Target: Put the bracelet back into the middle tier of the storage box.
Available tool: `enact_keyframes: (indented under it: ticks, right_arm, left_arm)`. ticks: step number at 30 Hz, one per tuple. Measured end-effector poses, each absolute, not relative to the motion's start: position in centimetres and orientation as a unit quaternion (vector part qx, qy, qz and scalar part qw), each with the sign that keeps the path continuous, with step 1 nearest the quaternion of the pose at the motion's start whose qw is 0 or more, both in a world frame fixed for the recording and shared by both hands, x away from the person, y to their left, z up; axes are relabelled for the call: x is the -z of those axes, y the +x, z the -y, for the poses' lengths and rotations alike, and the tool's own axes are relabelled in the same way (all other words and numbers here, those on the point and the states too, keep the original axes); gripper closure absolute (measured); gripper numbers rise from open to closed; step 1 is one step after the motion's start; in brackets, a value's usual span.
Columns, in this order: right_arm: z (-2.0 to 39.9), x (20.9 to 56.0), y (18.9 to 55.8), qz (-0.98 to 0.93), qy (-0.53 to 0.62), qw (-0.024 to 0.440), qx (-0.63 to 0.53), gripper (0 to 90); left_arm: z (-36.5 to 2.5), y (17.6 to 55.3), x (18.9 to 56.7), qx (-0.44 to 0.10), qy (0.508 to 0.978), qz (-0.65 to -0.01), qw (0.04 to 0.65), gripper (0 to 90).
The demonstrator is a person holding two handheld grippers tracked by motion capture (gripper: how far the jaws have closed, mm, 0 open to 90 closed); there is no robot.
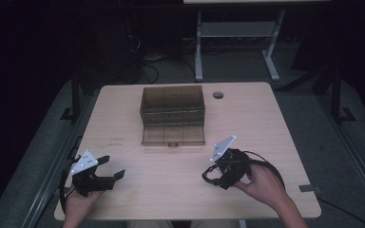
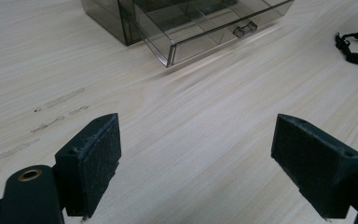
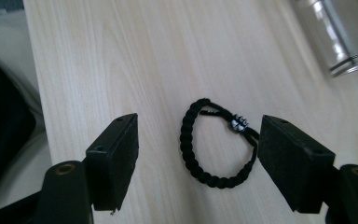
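While both grippers rest spread wide, we note the right gripper straddling a black braided bracelet flat on the wooden table, gripping nothing. Left gripper sits empty at 8 o'clock. Smoky plastic drawer box, drawer pulled out, stands at 12 o'clock.

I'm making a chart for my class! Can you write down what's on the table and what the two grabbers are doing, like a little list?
table: light wood
box: smoky clear plastic drawer box, far middle of the table
drawer: bottom drawer pulled out, looks empty
bracelet: black braided bracelet with a small metal bead, flat on the table
left gripper: open, holding nothing, near the left edge
right gripper: open, jaws either side of the bracelet, not closed on it
hole: round hole right of the box
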State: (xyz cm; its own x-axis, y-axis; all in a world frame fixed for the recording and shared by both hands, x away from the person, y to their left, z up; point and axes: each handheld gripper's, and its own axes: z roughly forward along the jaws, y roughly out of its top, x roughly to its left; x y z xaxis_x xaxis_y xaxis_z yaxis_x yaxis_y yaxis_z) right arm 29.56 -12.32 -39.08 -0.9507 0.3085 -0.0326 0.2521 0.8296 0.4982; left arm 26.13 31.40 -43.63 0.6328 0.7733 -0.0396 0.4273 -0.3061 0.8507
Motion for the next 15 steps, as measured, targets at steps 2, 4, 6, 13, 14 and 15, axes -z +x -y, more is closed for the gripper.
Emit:
enact_keyframes:
  ticks: [2,4,6,13,14,15]
  right_arm:
    - [11.6,39.8,30.1,-0.963,0.145,0.042,-0.225,31.6]
    - [11.5,40.1,30.2,-0.965,0.144,0.039,-0.218,32.6]
    - [11.2,40.7,30.5,-0.969,0.143,0.028,-0.202,37.2]
    - [10.7,41.5,30.7,-0.971,0.156,0.019,-0.179,44.2]
    - [10.6,41.6,30.7,-0.972,0.158,0.017,-0.175,44.7]
    - [10.5,41.8,30.7,-0.972,0.161,0.013,-0.172,46.1]
  left_arm:
    - [-31.5,26.1,43.6,-0.192,0.784,-0.386,0.447,15.2]
    - [-31.6,26.1,43.7,-0.192,0.783,-0.387,0.448,15.2]
    - [-31.6,26.1,43.6,-0.194,0.784,-0.385,0.447,15.2]
    - [-31.4,26.1,43.7,-0.194,0.784,-0.385,0.447,15.2]
    - [-31.4,26.1,43.7,-0.193,0.783,-0.385,0.448,15.2]
    - [-31.4,26.1,43.6,-0.193,0.785,-0.385,0.446,15.2]
